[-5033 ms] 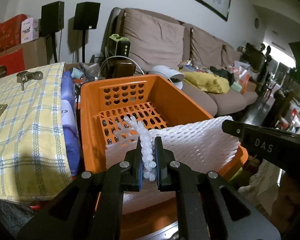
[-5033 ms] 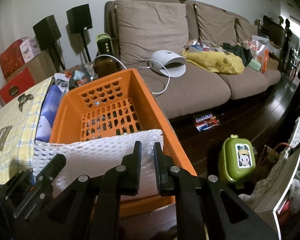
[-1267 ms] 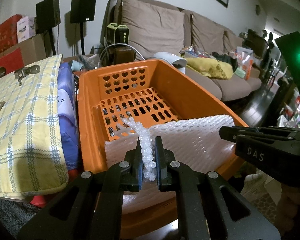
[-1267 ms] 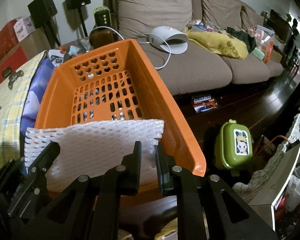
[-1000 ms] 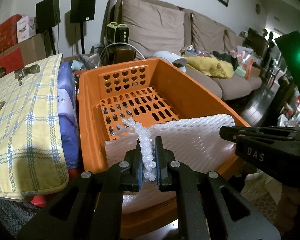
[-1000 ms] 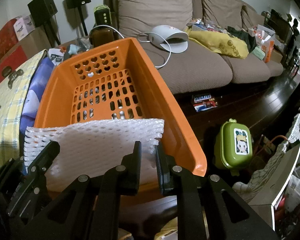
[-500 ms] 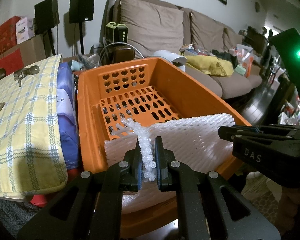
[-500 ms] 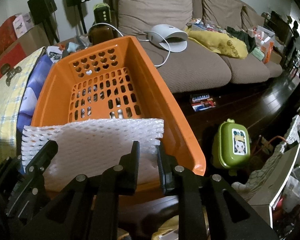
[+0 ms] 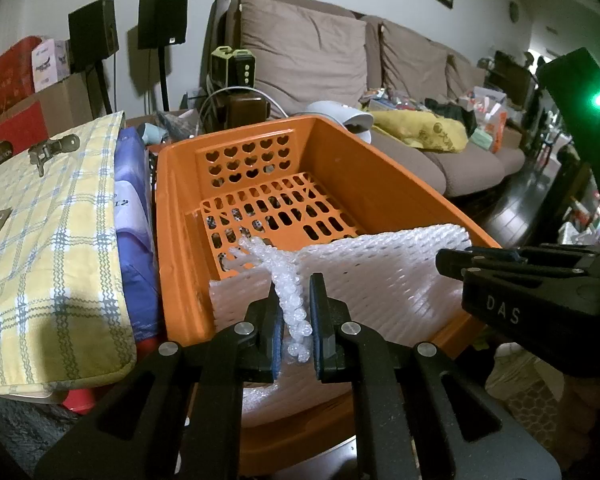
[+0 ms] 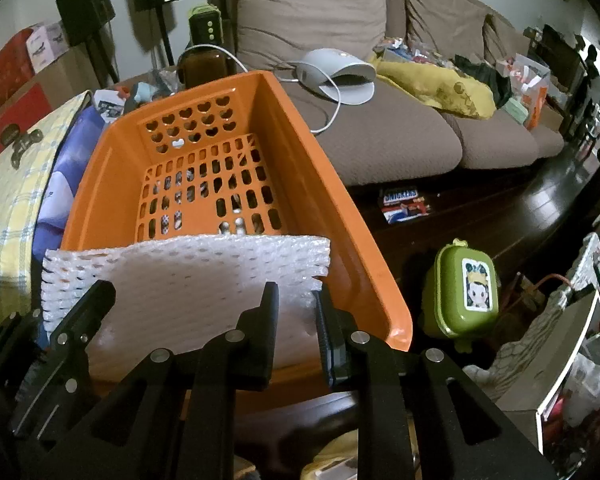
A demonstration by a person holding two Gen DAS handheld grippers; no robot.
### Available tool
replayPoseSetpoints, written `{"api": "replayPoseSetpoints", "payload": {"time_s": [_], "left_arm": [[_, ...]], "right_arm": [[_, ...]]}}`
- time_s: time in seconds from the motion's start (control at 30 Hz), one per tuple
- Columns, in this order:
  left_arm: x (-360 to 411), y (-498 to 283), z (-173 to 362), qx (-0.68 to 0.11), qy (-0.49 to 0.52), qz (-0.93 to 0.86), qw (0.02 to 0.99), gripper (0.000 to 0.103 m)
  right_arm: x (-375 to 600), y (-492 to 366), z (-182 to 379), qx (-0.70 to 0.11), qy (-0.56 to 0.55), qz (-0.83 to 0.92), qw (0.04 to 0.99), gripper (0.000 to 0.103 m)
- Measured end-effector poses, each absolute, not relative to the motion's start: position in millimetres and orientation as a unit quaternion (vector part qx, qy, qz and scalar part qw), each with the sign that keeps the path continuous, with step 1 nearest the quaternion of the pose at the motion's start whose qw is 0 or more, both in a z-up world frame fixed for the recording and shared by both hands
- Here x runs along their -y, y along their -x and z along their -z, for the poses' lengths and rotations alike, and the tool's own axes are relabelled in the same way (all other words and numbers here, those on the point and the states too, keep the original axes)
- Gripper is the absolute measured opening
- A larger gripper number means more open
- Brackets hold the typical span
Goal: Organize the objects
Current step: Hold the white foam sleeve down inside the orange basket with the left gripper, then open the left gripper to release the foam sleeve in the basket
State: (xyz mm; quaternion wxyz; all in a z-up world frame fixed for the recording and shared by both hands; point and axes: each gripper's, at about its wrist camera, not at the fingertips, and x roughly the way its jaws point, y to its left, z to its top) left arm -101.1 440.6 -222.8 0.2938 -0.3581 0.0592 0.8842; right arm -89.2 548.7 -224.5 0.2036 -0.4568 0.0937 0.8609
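Observation:
A white foam net sheet (image 9: 380, 280) stands across the near end of the orange basket (image 9: 380, 160). My left gripper (image 9: 294, 284) is shut on a bunched fold of the sheet near its left side. In the right wrist view the sheet (image 10: 180, 272) spreads flat inside the basket (image 10: 320, 168), and the left gripper (image 10: 104, 288) shows at lower left. My right gripper (image 10: 296, 290) is at the sheet's right corner, jaws a little apart. Foam shows in the gap, with no fold pinched. From the left wrist the right gripper (image 9: 440, 258) reaches the sheet's right edge.
A yellow checked cloth (image 9: 40, 220) and a purple pack (image 9: 134, 216) lie left of the basket. A brown sofa (image 10: 380, 136) with a white device (image 10: 336, 76) stands behind. On the dark floor to the right sit a green lunchbox (image 10: 466, 292) and a snack box (image 10: 404, 204).
The right gripper's jaws stand slightly wider apart than a second ago. The foam sheet, the basket and the left gripper's hold look the same.

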Motion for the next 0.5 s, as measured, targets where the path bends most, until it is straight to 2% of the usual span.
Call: {"api": "replayPoseSetpoints", "payload": {"time_s": [0.1,0.4,0.5], "left_arm": [[-440.6,101.9,222.0,-0.064,0.357,-0.885,0.293,0.018],[-439.1,105.5,217.8,-0.062,0.355,-0.886,0.292,0.019],[-435.7,108.0,216.2,-0.054,0.355,-0.886,0.293,0.025]], "right_arm": [[-547.9,88.6,222.3,-0.093,0.452,-0.864,0.203,0.022],[-549.8,88.1,219.2,-0.095,0.446,-0.866,0.207,0.022],[-547.6,89.1,219.7,-0.089,0.447,-0.865,0.210,0.024]]}}
